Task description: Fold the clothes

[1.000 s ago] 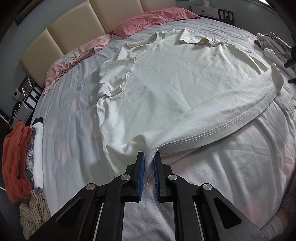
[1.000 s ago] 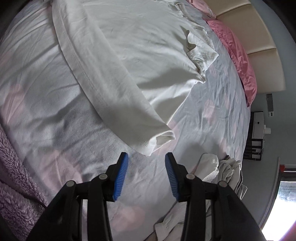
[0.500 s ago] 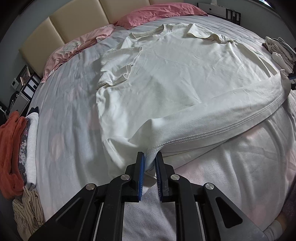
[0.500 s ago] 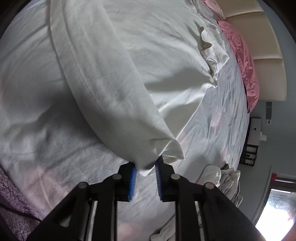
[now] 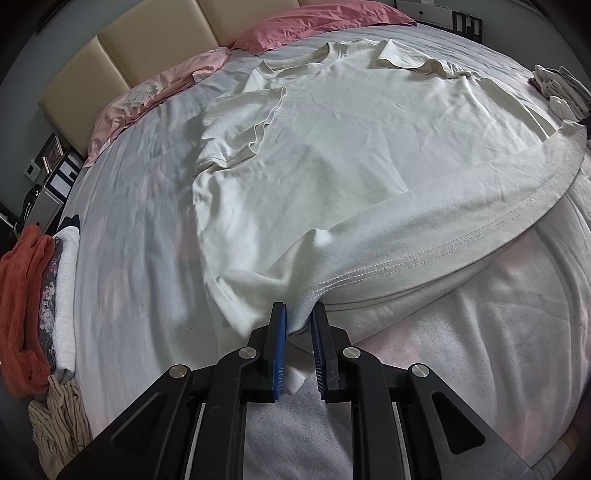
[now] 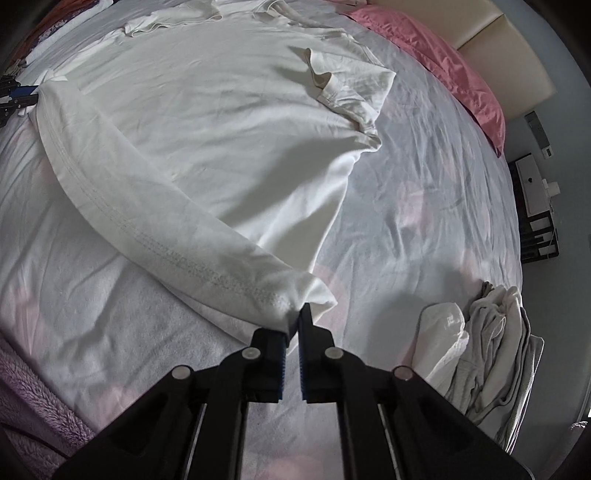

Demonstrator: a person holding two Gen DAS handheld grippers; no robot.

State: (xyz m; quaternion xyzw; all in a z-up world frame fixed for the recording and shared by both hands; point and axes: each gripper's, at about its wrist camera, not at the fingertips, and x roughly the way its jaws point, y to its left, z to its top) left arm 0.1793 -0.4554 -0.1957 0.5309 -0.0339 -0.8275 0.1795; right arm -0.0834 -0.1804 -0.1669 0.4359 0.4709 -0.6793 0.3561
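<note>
A white T-shirt [image 5: 351, 147] lies spread on the bed, neck toward the headboard, both sleeves folded in over the body. Its bottom hem [image 5: 461, 236] is lifted off the sheet and hangs taut between the two grippers. My left gripper [image 5: 298, 314] is shut on one hem corner, and cloth shows between its blue pads [image 5: 280, 343]. My right gripper [image 6: 295, 317] is shut on the other hem corner of the T-shirt [image 6: 203, 129]. The left gripper [image 6: 18, 98] also shows at the far left of the right wrist view.
Pink pillows [image 5: 314, 22] lie against the beige headboard [image 5: 147, 48]. A stack of folded clothes [image 5: 37, 314] sits at the bed's left edge and a pile of pale clothes [image 6: 480, 350] at its right edge. A purple fleece blanket [image 6: 29, 398] lies near the foot.
My right gripper went from open over the hem corner to shut on it, then lifted it and rolled. The left gripper kept its hold on the other corner and barely moved.
</note>
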